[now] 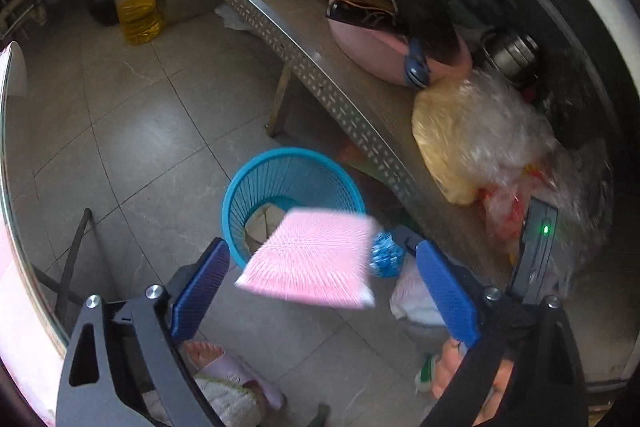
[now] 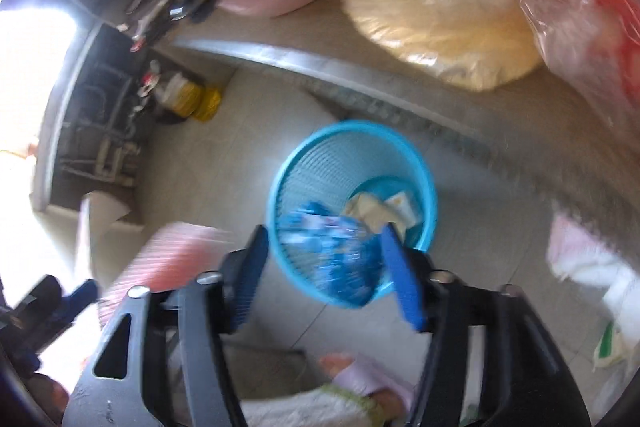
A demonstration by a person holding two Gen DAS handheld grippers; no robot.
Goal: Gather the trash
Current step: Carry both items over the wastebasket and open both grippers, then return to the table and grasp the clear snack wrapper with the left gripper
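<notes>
Blurred pink packet (image 1: 312, 259), blue wrapper (image 2: 332, 259)

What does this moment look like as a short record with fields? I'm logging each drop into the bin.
bin: blue basket on the tiled floor, beside the metal shelf
already in bin: crumpled paper
left gripper: fingers wide apart, pink packet blurred and loose between them, above the basket's near rim
right gripper: fingers apart, blue wrapper between them over the basket
on shelf: pink basin, clear bags
</notes>
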